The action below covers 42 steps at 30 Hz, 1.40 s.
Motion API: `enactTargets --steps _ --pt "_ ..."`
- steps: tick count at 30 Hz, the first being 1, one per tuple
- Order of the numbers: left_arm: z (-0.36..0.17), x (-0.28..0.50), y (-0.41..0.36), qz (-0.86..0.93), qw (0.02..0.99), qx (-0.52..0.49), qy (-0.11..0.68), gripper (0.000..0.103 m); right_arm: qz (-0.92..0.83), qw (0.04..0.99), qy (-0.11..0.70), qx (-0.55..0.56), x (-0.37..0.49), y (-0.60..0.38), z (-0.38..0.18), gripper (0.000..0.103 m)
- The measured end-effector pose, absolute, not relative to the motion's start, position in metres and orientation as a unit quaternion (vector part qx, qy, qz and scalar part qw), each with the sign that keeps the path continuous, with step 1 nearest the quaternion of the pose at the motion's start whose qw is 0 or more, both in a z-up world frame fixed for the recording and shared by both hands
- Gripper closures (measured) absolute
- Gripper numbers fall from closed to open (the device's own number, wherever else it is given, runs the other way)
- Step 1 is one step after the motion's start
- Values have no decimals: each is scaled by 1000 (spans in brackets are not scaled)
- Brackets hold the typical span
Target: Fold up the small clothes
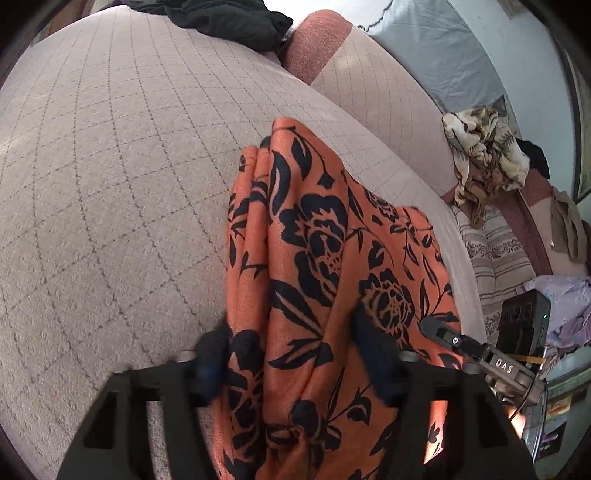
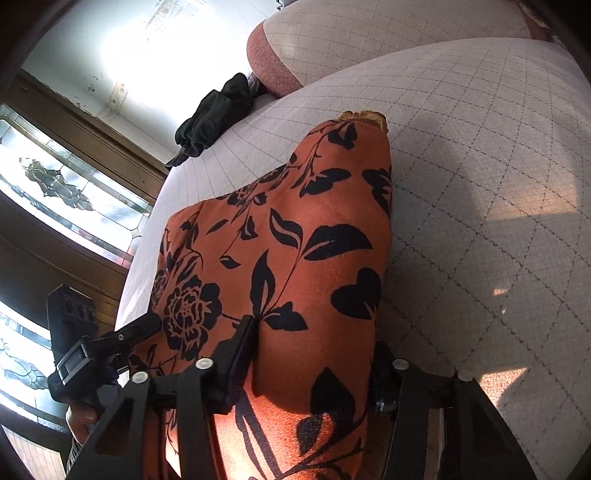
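An orange garment with a black floral print (image 1: 314, 258) hangs in loose folds over the quilted beige sofa cushion (image 1: 110, 184). My left gripper (image 1: 291, 354) has the cloth bunched between its fingers and is shut on it. My right gripper (image 2: 314, 354) grips the same orange garment (image 2: 295, 240), with the cloth filling the gap between its fingers. The right gripper also shows at the lower right of the left wrist view (image 1: 461, 343), close beside the left one. The left gripper shows at the lower left of the right wrist view (image 2: 122, 332).
A dark garment (image 1: 229, 18) lies crumpled at the far end of the cushion by the pink armrest (image 1: 317, 40). A cream and brown patterned cloth (image 1: 484, 155) hangs at the right, with striped fabric (image 1: 495, 258) below. A window (image 2: 55, 184) is at the left of the right wrist view.
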<state>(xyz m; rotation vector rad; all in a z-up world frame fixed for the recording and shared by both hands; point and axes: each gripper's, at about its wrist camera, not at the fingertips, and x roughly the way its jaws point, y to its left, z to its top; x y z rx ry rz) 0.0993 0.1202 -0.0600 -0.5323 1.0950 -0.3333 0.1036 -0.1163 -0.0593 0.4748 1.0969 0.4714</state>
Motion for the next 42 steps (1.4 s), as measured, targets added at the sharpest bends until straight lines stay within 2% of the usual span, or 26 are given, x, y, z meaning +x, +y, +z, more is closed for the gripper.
enactTargets --steps 3,11,16,19,22,23,24,27,31,33,34,35,37,39,42 --pt "-54 95 123 -167 807 -264 501 67 231 808 506 194 103 -112 -47 67" --pt "19 85 97 -210 855 -224 418 70 242 851 442 148 101 -133 17 69" --pt "27 110 70 -217 861 -195 417 69 229 866 416 157 119 -173 41 69" --pt "1 121 59 -193 859 -167 443 63 219 859 429 175 136 -193 23 68" --pt "-51 134 55 -124 831 -116 529 52 174 840 472 203 147 -208 -24 59" --pt "-58 130 62 -125 830 -127 529 39 146 835 492 201 147 -210 -40 55" --pt "-55 122 73 -122 836 -137 517 36 121 832 506 194 141 -211 -51 55" --pt "-31 98 97 -103 865 -100 481 36 122 848 470 213 118 -211 -44 52" --pt "-4 71 113 -111 887 -91 440 32 114 890 398 192 93 -198 5 49" --pt "-10 68 106 -118 884 -85 445 28 138 897 372 195 81 -185 22 35" --pt "-19 69 103 -111 880 -75 457 28 157 896 368 194 82 -173 23 32" --pt "-32 72 99 -97 871 -62 477 28 179 889 374 193 81 -163 19 28" --pt "-51 76 95 -83 853 -62 511 28 192 862 427 193 86 -141 -7 27" --pt "-43 70 99 -85 854 -86 506 28 158 841 478 197 90 -138 -37 27" --pt "-26 61 100 -81 872 -64 479 27 164 853 448 209 80 -134 -13 26"
